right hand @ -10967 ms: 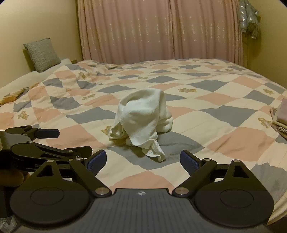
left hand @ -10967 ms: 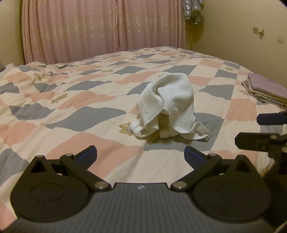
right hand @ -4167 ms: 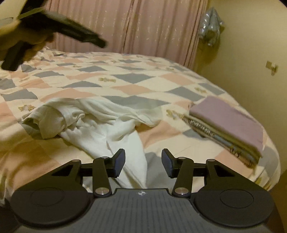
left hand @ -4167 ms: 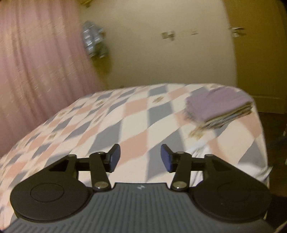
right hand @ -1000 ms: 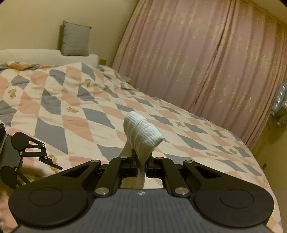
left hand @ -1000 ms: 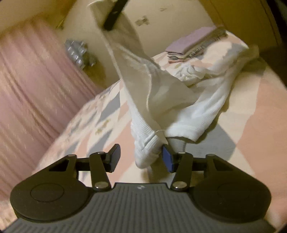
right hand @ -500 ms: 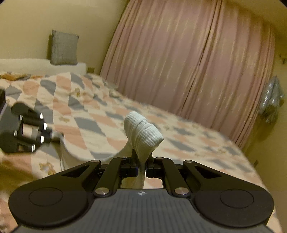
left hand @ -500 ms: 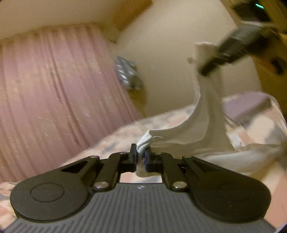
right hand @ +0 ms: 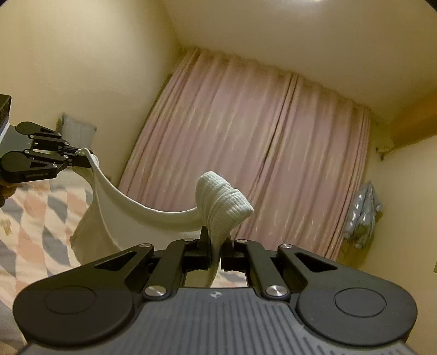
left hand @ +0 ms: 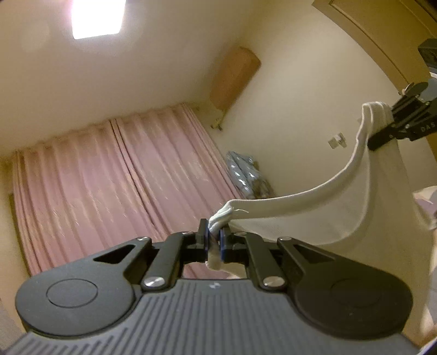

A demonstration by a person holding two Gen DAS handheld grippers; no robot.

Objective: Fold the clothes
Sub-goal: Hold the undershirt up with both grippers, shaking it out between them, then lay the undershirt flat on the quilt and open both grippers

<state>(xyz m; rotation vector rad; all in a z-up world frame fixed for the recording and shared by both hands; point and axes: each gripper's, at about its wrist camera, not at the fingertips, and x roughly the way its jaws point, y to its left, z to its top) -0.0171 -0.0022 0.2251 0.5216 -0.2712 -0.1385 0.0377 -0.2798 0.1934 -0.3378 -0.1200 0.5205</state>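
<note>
A white ribbed garment point(left hand: 322, 207) hangs in the air, stretched between both grippers. My left gripper point(left hand: 214, 240) is shut on one bunched corner of it. My right gripper point(right hand: 215, 252) is shut on another corner, which bulges above the jaws as a ribbed fold point(right hand: 221, 202). In the right wrist view the left gripper point(right hand: 79, 159) shows at the far left, pinching the garment's edge point(right hand: 131, 207), which sags between them. In the left wrist view the right gripper point(left hand: 382, 131) shows at upper right, holding the cloth high.
Both cameras tilt upward at pink curtains point(left hand: 109, 185), cream walls and ceiling. A ceiling light point(left hand: 95, 16) glares at top left. The checked bedspread point(right hand: 24, 218) shows low at the left, with a grey pillow point(right hand: 77, 131) against the wall.
Both grippers have risen and tilted upward with the garment, lifting it off the bed and spreading it between them. The left gripper closed on its corner about a second ago.
</note>
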